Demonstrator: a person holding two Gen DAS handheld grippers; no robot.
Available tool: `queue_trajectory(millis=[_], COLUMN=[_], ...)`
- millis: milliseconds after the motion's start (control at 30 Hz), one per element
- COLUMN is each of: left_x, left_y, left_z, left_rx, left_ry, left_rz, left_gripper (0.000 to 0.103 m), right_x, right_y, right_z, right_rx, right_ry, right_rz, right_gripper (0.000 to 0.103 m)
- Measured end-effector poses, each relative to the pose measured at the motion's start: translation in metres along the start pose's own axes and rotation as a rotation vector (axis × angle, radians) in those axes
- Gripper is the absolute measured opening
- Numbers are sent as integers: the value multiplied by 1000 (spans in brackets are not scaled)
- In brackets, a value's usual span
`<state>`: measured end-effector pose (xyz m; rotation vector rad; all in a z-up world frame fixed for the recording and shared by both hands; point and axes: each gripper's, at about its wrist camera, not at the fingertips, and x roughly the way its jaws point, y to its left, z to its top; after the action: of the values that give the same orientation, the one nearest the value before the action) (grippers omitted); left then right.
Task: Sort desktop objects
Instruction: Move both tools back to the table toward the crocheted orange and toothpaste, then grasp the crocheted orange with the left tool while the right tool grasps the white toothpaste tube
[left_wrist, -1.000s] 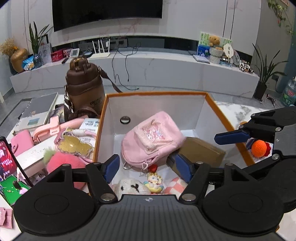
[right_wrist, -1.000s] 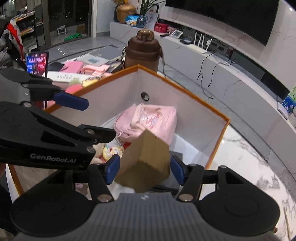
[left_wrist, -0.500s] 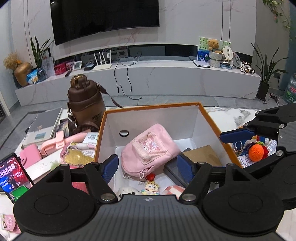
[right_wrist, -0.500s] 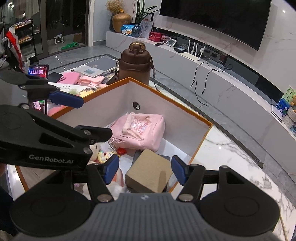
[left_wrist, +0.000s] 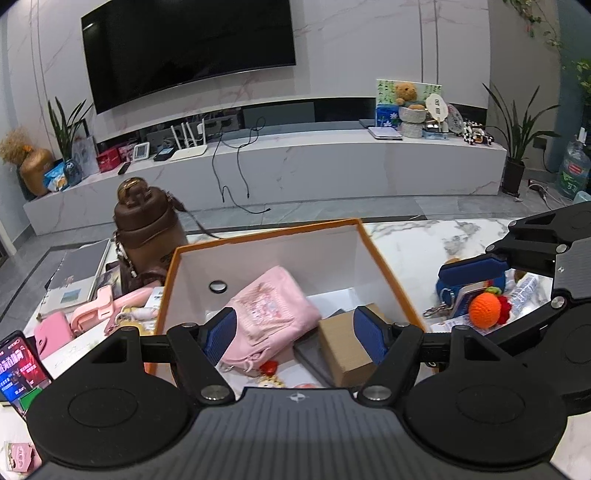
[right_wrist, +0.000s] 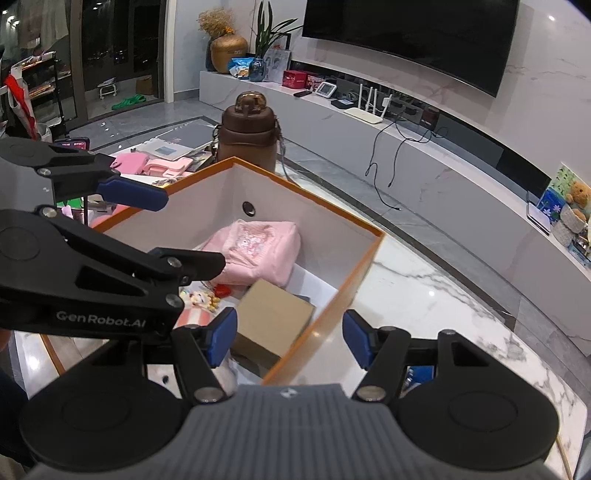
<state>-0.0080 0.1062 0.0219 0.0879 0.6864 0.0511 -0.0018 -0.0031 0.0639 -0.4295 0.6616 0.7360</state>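
An orange-rimmed white box (left_wrist: 384, 258) (right_wrist: 354, 288) stands on the marble table. Inside lie a pink pouch (left_wrist: 273, 314) (right_wrist: 258, 251), a brown cardboard box (left_wrist: 343, 350) (right_wrist: 273, 317) and small toys (right_wrist: 201, 297). My left gripper (left_wrist: 295, 334) is open and empty above the box's near side. My right gripper (right_wrist: 290, 338) is open and empty over the box's right rim. The right gripper also shows in the left wrist view, at the right edge, its blue fingertip (left_wrist: 472, 267) above an orange knitted ball (left_wrist: 484, 310).
Left of the box stand a brown bottle (left_wrist: 146, 232) (right_wrist: 249, 133), pink items (left_wrist: 110, 310), a notebook (left_wrist: 77, 273) and a lit phone (left_wrist: 18, 369). Right of the box lie a keyring and small clutter (left_wrist: 458, 295). Bare marble (right_wrist: 424, 295) lies right of the box.
The right gripper has let go of the brown cardboard box, which now lies in the box, and has opened and drawn back right. Both grippers have risen and pulled back.
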Motion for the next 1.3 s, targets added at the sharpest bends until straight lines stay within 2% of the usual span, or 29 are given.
queue_trajectory(millis=[467,933,1100,1300], left_x=[1,13,23,46], left_y=[-58,-150,-165,-174], left_z=[13,41,45,43], left_rx=[108,217,210,162], left_ry=[-13,-32,-13,37], left_rz=[-52,-160,-203,-236], left_gripper=[82,82,87,87], right_x=[-33,-67,-74,-76], right_y=[-43,-116,-137,-160], right_z=[-32,-80,-95,-113], right_rx=[56,215,268,308], right_ry=[-11,-11,-5,18], right_rz=[-42,-127,-141,-170], right_gripper=[66,66,66,72])
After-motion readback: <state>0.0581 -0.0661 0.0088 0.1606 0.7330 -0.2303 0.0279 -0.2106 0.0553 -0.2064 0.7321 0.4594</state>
